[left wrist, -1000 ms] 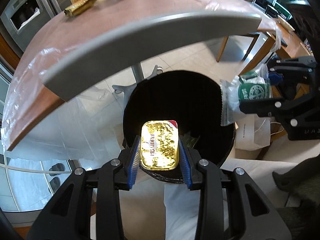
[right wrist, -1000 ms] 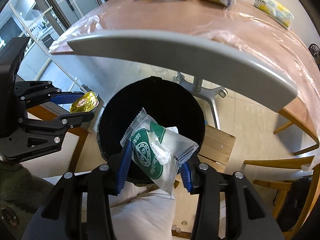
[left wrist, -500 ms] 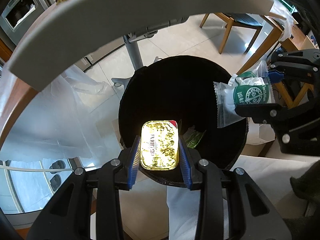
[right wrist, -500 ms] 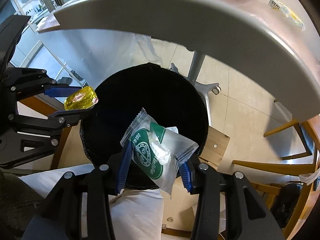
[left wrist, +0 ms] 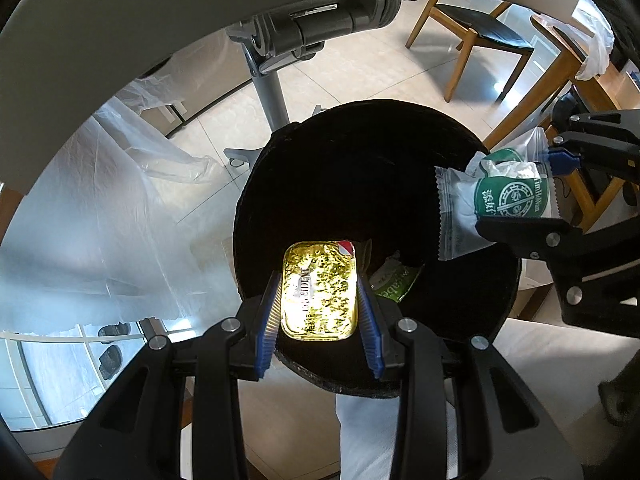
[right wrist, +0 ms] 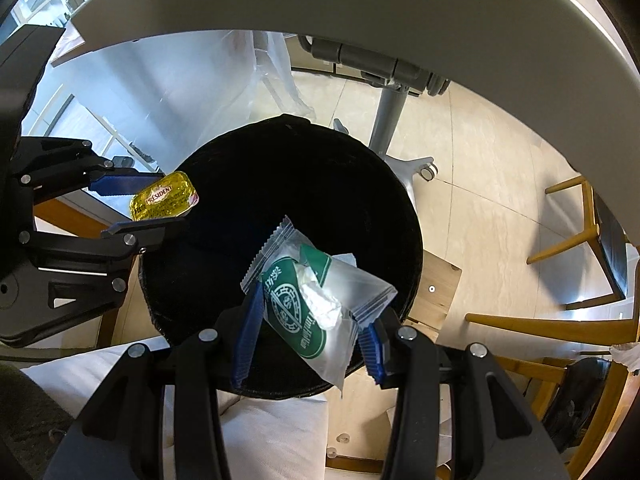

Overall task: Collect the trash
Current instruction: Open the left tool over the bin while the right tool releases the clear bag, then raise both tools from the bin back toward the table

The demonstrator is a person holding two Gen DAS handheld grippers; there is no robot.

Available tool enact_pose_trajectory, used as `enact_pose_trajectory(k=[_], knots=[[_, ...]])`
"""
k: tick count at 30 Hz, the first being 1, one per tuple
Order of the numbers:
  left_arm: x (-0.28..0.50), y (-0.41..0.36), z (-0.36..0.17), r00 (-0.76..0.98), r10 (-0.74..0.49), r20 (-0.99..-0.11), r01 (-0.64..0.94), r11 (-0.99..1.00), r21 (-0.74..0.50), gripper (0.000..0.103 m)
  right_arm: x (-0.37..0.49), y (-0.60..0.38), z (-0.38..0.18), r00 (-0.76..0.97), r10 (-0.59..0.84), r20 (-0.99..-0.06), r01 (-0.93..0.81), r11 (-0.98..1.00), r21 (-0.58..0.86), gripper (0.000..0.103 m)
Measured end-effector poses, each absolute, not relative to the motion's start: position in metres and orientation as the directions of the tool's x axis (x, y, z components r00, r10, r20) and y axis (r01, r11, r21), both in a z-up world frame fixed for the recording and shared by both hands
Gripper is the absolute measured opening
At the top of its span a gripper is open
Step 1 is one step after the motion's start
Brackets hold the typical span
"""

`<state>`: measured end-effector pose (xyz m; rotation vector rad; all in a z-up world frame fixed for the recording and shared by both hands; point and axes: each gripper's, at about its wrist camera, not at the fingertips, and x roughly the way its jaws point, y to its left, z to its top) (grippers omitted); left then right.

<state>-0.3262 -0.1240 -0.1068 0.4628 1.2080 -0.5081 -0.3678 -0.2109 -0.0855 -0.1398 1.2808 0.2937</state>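
Note:
My left gripper [left wrist: 319, 312] is shut on a gold foil butter packet [left wrist: 319, 290] marked PRESIDENT, held over the near rim of a round black trash bin [left wrist: 360, 168]. My right gripper [right wrist: 310, 320] is shut on a clear and green snack wrapper [right wrist: 310, 304], held over the bin's [right wrist: 280, 176] near right side. Each gripper shows in the other's view: the right one with its wrapper [left wrist: 508, 200] at the bin's right edge, the left one with the butter packet [right wrist: 164, 196] at the bin's left edge. A green wrapper [left wrist: 394, 284] lies inside the bin.
The grey table edge [left wrist: 200, 12] arches overhead, with its grey pedestal leg [left wrist: 268, 80] behind the bin. Clear plastic sheeting [left wrist: 100, 208] hangs at the left. Wooden chairs [left wrist: 472, 28] stand on the tiled floor to the right. White cloth [right wrist: 276, 436] lies under the grippers.
Both grippers have dropped below the table edge and moved closer over the bin's mouth, still holding their items. The tabletop has gone out of view.

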Motion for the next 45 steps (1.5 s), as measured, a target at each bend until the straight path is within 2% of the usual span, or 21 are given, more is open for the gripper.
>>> enact_pose_trajectory(k=[11, 13, 14, 15, 16, 17, 23, 27, 34, 45], knots=[[-0.319, -0.124, -0.112, 0.269, -0.122, -0.955, 0.589, 0.806, 0.063, 0.038, -0.366, -0.212, -0.09, 0.265, 0.135, -0.955, -0.283, 0.958, 0.057, 0.043], [-0.319, -0.125, -0.111, 0.273, -0.128, -0.953, 0.59, 0.805, 0.061, 0.038, -0.366, -0.213, -0.089, 0.268, 0.148, -0.952, -0.28, 0.957, 0.071, 0.048], [-0.319, -0.125, -0.11, 0.277, -0.128, -0.952, 0.589, 0.806, 0.062, 0.041, -0.366, -0.215, -0.088, 0.27, 0.152, -0.951, -0.273, 0.959, 0.076, 0.051], [-0.317, -0.125, -0.11, 0.275, -0.131, -0.953, 0.587, 0.807, 0.058, 0.06, -0.365, -0.217, -0.088, 0.268, 0.158, -0.95, -0.269, 0.96, 0.083, 0.054], [-0.317, -0.124, -0.107, 0.28, -0.145, -0.949, 0.587, 0.808, 0.05, 0.075, -0.365, -0.219, -0.088, 0.267, 0.164, -0.949, -0.261, 0.961, 0.093, 0.062], [-0.318, -0.124, -0.105, 0.288, -0.154, -0.945, 0.587, 0.808, 0.047, 0.077, -0.365, -0.22, -0.087, 0.268, 0.169, -0.948, -0.257, 0.961, 0.099, 0.066], [-0.319, -0.125, -0.106, 0.282, -0.149, -0.948, 0.597, 0.801, 0.052, 0.077, -0.364, -0.226, -0.083, 0.272, 0.173, -0.947, -0.248, 0.963, 0.105, 0.066], [-0.319, -0.124, -0.105, 0.278, -0.147, -0.949, 0.592, 0.804, 0.049, 0.077, -0.363, -0.233, -0.078, 0.288, 0.178, -0.941, -0.227, 0.967, 0.114, 0.071], [-0.316, -0.125, -0.104, 0.286, -0.147, -0.947, 0.587, 0.808, 0.052, 0.085, -0.362, -0.239, -0.076, 0.289, 0.185, -0.939, -0.22, 0.968, 0.123, 0.073], [-0.319, -0.129, -0.101, 0.289, -0.132, -0.948, 0.593, 0.803, 0.069, 0.09, -0.362, -0.236, -0.075, 0.28, 0.187, -0.941, -0.231, 0.965, 0.123, 0.082]])
